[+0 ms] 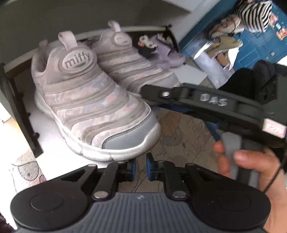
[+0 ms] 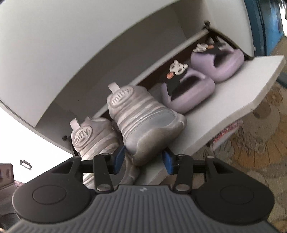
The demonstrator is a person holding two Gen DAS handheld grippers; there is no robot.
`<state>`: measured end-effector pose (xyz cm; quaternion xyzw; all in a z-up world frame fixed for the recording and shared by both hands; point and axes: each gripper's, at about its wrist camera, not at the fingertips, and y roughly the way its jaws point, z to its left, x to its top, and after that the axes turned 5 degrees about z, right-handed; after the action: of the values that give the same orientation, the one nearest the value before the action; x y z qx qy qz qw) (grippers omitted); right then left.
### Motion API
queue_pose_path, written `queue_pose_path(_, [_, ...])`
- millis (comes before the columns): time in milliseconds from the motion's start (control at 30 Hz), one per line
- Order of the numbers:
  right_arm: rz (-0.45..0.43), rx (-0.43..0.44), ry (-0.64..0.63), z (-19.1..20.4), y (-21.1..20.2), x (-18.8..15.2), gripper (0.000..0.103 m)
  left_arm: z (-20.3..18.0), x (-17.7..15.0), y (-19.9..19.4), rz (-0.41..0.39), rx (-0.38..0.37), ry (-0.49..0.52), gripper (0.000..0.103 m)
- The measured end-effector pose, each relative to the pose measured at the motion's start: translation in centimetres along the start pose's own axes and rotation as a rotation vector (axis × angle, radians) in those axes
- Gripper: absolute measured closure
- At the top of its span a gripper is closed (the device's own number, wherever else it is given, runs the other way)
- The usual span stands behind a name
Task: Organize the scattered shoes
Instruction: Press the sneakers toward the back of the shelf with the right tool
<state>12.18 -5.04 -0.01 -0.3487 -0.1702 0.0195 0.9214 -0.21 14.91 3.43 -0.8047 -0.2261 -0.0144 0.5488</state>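
Note:
Two pale pink-grey "miffy" sneakers stand side by side on the white fold-out shelf (image 2: 233, 93) of a shoe cabinet. In the left wrist view the nearer sneaker (image 1: 93, 107) fills the middle and its mate (image 1: 131, 66) is behind it. My left gripper (image 1: 140, 168) is just in front of the nearer toe, nearly shut and empty. My right gripper (image 2: 143, 159) has its jaws apart on either side of the toe of the right-hand sneaker (image 2: 145, 123); whether the blue pads (image 2: 119, 157) press on it is unclear. The other sneaker (image 2: 93, 138) sits to its left. The right gripper's arm (image 1: 206, 102) also shows in the left wrist view.
Two lilac slippers (image 2: 188, 89) (image 2: 217, 64) with black character straps sit further along the shelf. The cabinet's white body (image 2: 71, 44) arches over it. A patterned rug (image 1: 179, 136) covers the floor below. A blue cabinet (image 1: 260, 44) and a striped cloth (image 1: 254, 14) are at the back right.

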Motion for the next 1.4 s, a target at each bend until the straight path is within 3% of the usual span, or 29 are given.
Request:
queue_pose_path(133, [0.042, 0.043, 0.02, -0.3, -1.9, -1.1, 0.054, 0.1, -0.2, -0.1, -0.004, -0.002, 0.027, 0.089])
queue_pose_path(300, [0.07, 0.107, 0.002, 1.0, -2.6, -2.9, 0.055, 0.2, -1.5, -0.2, 0.029, 0.033, 0.072, 0.064])
queue_pose_path(400, [0.08, 0.15, 0.017, 1.8, -2.4, -3.9, 0.056, 0.4, -2.4, -0.5, 0.04, 0.05, 0.099, 0.056])
queue_pose_path(500, [0.057, 0.18, 0.052, 2.0, -2.2, -4.0, 0.063, 0.6, -2.8, -0.9, 0.048, 0.053, 0.107, 0.05])
queue_pose_path(567, [0.05, 0.163, 0.057, 2.1, -1.8, -3.8, 0.067, 1.0, -3.2, -1.0, 0.054, 0.055, 0.108, 0.05])
queue_pose_path(933, [0.035, 0.141, 0.048, 2.4, -0.7, -3.0, 0.067, 2.0, -3.2, -0.7, 0.062, 0.018, 0.112, 0.052])
queue_pose_path(1167, [0.025, 0.119, 0.035, 3.5, 0.2, -2.2, 0.066, 1.3, -3.4, -0.7, 0.037, 0.043, 0.136, 0.05])
queue_pose_path(1300, [-0.005, 0.118, 0.021, 4.4, 0.3, -1.7, 0.063, 0.3, -3.7, -1.5, -0.031, 0.059, 0.187, 0.037])
queue_pose_path(1400, [-0.024, 0.113, 0.009, 5.1, 0.3, -1.4, 0.063, -0.4, -3.8, -1.7, -0.063, 0.075, 0.22, 0.033])
